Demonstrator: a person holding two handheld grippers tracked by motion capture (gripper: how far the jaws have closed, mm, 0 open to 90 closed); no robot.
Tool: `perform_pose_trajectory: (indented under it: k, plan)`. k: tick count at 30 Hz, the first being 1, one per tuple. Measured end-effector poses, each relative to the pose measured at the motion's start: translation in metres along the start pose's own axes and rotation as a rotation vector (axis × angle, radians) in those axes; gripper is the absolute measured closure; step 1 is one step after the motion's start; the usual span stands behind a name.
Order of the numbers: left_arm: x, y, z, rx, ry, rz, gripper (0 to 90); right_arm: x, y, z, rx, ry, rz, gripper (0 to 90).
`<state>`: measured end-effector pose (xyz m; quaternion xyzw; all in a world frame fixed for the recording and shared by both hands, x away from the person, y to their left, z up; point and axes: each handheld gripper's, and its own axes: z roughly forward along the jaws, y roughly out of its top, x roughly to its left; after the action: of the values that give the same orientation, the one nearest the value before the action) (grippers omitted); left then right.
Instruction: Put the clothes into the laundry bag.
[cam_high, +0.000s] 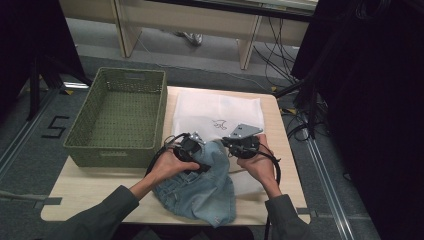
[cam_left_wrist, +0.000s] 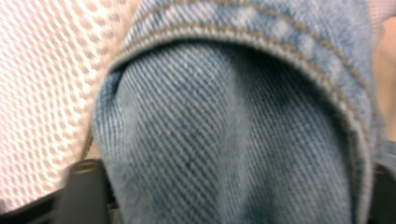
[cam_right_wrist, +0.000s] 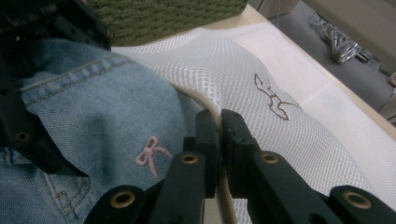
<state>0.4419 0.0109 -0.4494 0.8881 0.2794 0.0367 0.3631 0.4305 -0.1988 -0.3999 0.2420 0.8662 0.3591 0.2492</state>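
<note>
A light-blue denim garment (cam_high: 200, 190) lies bunched at the table's front, its top edge lifted onto a white mesh bag (cam_high: 215, 110). My left gripper (cam_high: 192, 145) grips that lifted denim edge; in the left gripper view the denim (cam_left_wrist: 233, 116) packs the whole space between the jaws, with mesh (cam_left_wrist: 42, 93) behind it. My right gripper (cam_high: 240, 142) is just to its right. Its jaws (cam_right_wrist: 219, 126) are pinched on the bag's piped rim, and the bag (cam_right_wrist: 243, 84) bulges beyond them. The denim (cam_right_wrist: 102, 107) carries a small pink bow (cam_right_wrist: 152, 154).
A green woven basket (cam_high: 115, 150) with nothing in it stands on the table's left half, close to my left gripper. Bare wooden tabletop (cam_high: 90, 190) shows at the front left. Cables and black stands crowd the floor to the right of the table.
</note>
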Motion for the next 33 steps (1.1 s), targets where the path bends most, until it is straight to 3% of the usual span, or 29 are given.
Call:
perform_pose_trajectory:
  k: [1, 2, 6, 9, 10, 11, 12, 14, 15, 19, 20, 23, 24, 25, 26, 28, 30, 31, 33]
  plan:
    - [-0.003, 0.002, -0.005, -0.019, 0.003, -0.01, 25.9, 0.0, -0.001, 0.001, 0.007, 0.004, 0.001, 86.6]
    - [-0.004, 0.004, -0.013, -0.009, 0.008, 0.016, 23.8, 0.0, -0.002, 0.002, 0.008, 0.0, 0.012, 86.6]
    - [-0.011, 0.008, -0.042, -0.03, 0.001, 0.058, 20.0, -0.001, -0.002, 0.0, 0.001, 0.002, 0.025, 86.5]
    - [-0.017, 0.004, -0.06, -0.028, 0.019, 0.061, 16.6, -0.001, -0.002, 0.0, 0.0, 0.013, 0.009, 86.3]
    - [-0.017, 0.003, -0.065, -0.029, 0.016, 0.067, 16.6, -0.001, -0.002, 0.0, -0.005, 0.006, 0.006, 86.3]
    - [-0.019, 0.001, -0.068, -0.06, 0.013, 0.026, 16.1, 0.0, -0.002, 0.0, -0.003, 0.01, 0.008, 86.3]
    - [-0.018, -0.001, -0.072, -0.056, -0.012, 0.041, 15.1, -0.001, -0.002, 0.001, -0.001, 0.01, 0.006, 86.3]
    - [-0.019, -0.002, -0.073, -0.061, -0.047, 0.038, 14.7, 0.0, -0.002, 0.001, 0.002, 0.01, 0.009, 86.3]
    - [-0.02, -0.001, -0.071, -0.062, -0.043, 0.026, 15.1, 0.0, -0.002, 0.002, 0.004, 0.012, 0.012, 86.3]
    - [-0.023, 0.006, -0.071, -0.088, -0.012, 0.055, 15.0, 0.0, -0.002, 0.001, 0.005, 0.008, 0.017, 86.2]
    - [-0.028, 0.01, -0.078, -0.108, -0.002, 0.068, 15.8, 0.0, -0.002, 0.001, -0.002, 0.012, 0.008, 86.3]
    - [-0.029, 0.009, -0.092, -0.088, 0.03, 0.095, 15.5, -0.001, -0.003, 0.001, -0.002, 0.011, 0.015, 86.2]
    - [-0.028, 0.004, -0.094, -0.07, 0.028, 0.093, 14.9, -0.001, -0.003, 0.0, 0.0, 0.009, 0.011, 86.2]
    - [-0.024, -0.001, -0.096, -0.022, 0.018, 0.124, 14.8, -0.001, -0.003, 0.0, 0.0, 0.01, 0.01, 86.2]
    - [-0.023, -0.008, -0.096, 0.002, 0.016, 0.118, 14.8, -0.001, -0.003, 0.001, -0.002, 0.013, 0.014, 86.1]
    - [-0.019, -0.022, -0.094, 0.028, 0.031, 0.136, 14.7, -0.001, -0.003, 0.001, 0.0, 0.013, 0.011, 86.1]
    - [-0.014, -0.03, -0.09, 0.039, 0.0, 0.133, 14.7, 0.0, -0.002, 0.001, 0.007, 0.012, 0.016, 86.1]
    - [-0.013, -0.033, -0.085, 0.021, -0.03, 0.115, 16.3, 0.0, -0.002, 0.002, 0.008, 0.013, 0.019, 86.1]
    - [-0.013, -0.033, -0.071, 0.027, -0.063, 0.108, 38.8, 0.002, -0.001, 0.003, 0.011, 0.015, 0.016, 86.2]
